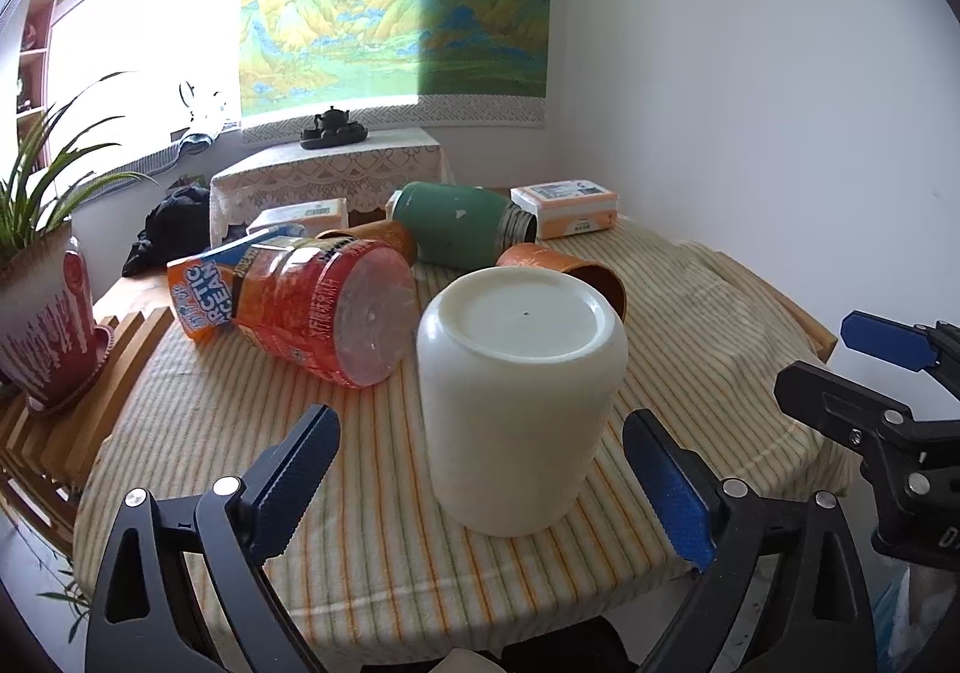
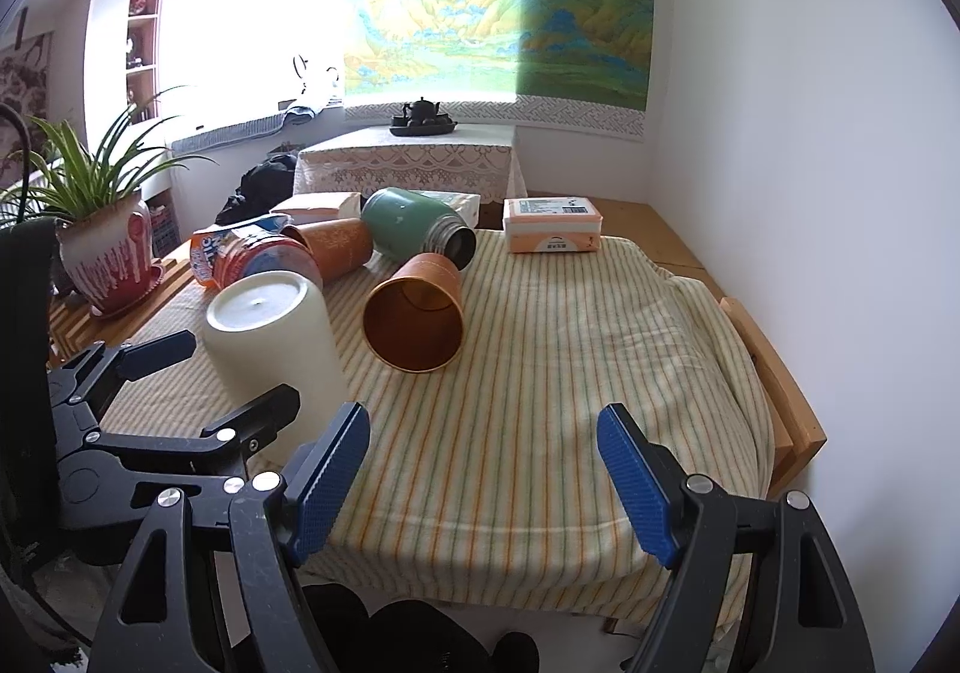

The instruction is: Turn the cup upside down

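Cup (image 1: pixel 519 403) white, upside down on striped cloth (image 1: pixel 372 493), frame centre, between spread fingers of left gripper (image 1: pixel 480 487), untouched. Right gripper (image 2: pixel 483 484) spread wide over bare cloth, lower frame. Behind: orange paper cup (image 2: pixel 417 316) on side, green flask (image 2: pixel 414 232), tissue pack (image 2: pixel 552 224).

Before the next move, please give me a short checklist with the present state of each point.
1. White cup stands with its base up and mouth down on the striped cloth: ok.
2. Left claw is open, its fingers on both sides of the cup, not pressing it: ok.
3. Right claw is open and holds nothing: ok.
4. Orange paper cup lies on its side apart from the white cup: ok.
5. Red-labelled jar lies close beside the white cup; whether they touch: cannot tell.
6. Cup rim sits flat all around: cannot tell, far side hidden.
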